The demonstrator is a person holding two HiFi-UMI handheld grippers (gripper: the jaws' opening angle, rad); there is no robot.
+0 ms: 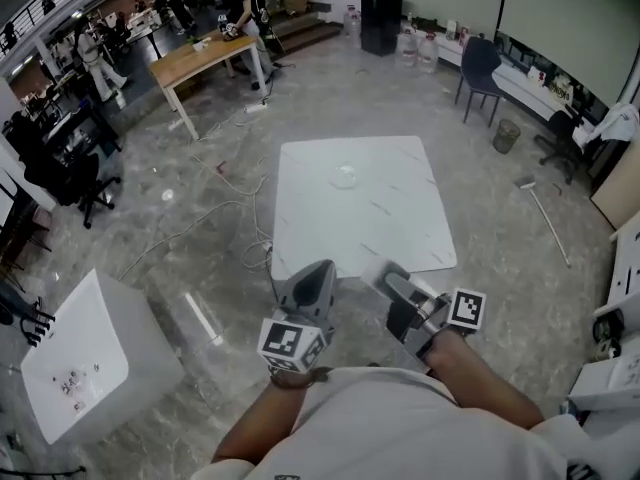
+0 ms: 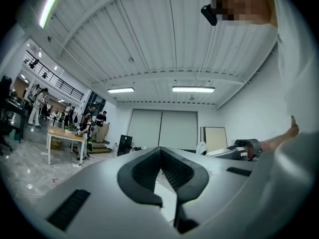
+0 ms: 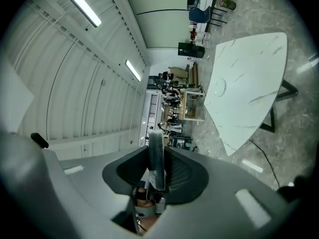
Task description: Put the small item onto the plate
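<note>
A clear glass plate [image 1: 345, 176] lies on the far half of the white table [image 1: 400, 228]; the right gripper view shows the plate [image 3: 220, 86] too. My right gripper [image 1: 392, 276] is at the table's near edge, shut on a small thin flat item [image 3: 155, 156] that sticks out between its pads. The item does not show in the head view. My left gripper [image 1: 321, 270] is beside it on the left, also at the near edge, with its jaws together [image 2: 160, 152] and nothing between them. Both point level toward the table.
A white box [image 1: 85, 363] with small bits on top stands at the lower left. Cables [image 1: 225, 208] trail over the floor left of the table. A wooden table [image 1: 200, 56] with people and a dark chair [image 1: 480, 68] stand further off.
</note>
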